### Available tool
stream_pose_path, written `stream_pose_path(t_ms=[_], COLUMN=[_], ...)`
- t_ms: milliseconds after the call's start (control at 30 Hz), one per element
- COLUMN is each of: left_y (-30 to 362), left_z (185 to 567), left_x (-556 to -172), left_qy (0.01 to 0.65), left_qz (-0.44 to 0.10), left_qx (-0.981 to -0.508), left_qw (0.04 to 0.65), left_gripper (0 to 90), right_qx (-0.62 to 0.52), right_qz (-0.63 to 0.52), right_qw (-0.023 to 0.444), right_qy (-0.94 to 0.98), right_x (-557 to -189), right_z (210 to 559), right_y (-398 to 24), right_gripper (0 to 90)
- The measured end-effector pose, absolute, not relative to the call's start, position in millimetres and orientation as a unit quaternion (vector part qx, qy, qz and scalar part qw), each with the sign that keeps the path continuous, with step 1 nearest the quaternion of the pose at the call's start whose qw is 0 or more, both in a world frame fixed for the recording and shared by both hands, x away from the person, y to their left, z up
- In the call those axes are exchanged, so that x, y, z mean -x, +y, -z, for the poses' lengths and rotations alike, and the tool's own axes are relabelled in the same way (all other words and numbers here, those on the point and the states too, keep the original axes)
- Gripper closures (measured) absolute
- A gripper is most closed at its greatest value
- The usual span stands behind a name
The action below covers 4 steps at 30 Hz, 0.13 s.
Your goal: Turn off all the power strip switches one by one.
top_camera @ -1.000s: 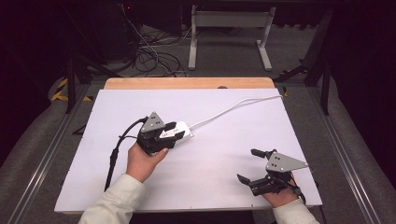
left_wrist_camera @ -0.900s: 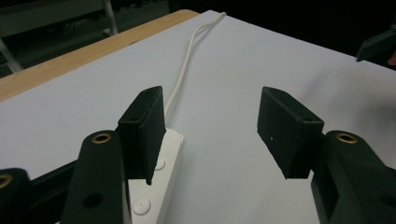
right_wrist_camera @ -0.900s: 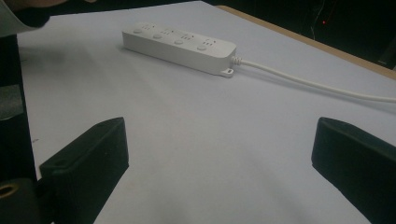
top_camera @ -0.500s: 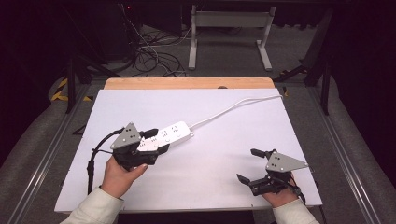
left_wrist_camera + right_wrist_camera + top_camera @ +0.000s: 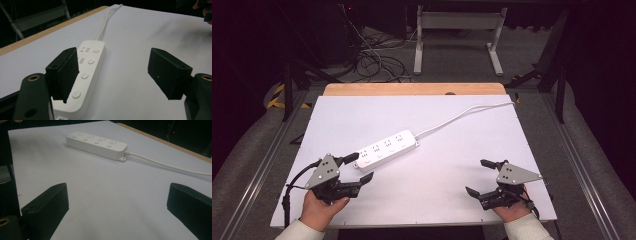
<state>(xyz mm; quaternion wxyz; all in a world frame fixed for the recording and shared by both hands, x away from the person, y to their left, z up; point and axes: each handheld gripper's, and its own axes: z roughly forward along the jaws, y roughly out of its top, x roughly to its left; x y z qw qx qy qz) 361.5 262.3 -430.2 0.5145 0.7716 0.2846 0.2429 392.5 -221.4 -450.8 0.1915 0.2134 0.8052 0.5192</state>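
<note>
High view: power strip (image 5: 386, 148) just beside the spread left gripper (image 5: 361, 168)

Black tongs (image 5: 360, 168) with grey triangular plates, brass-ringed screw holes, black cables; sleeves (image 5: 297, 231) apparently pale cream.

A dim lab or recording workspace.
A white board-topped wooden table (image 5: 412, 89) stands on grey carpet; tangled black cables (image 5: 377, 62) and a white metal frame stand (image 5: 457, 30) lie behind.
</note>
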Motion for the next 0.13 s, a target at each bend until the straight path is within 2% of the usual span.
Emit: stream_pose_path(t_ms=[133], left_y=[274.3], left_z=[439.1], left_x=[-355.7], left_qy=[0.287], left_qz=[-0.254], left_qx=[-0.766], left_qw=[0.517], left_gripper=[24.3], right_qx=[-0.213], right_qz=[-0.519], right_qw=[0.192], right_qy=[0.805], right_x=[-392.6], right_z=[450.7], right_y=[-221.5], right_gripper=[4.4])
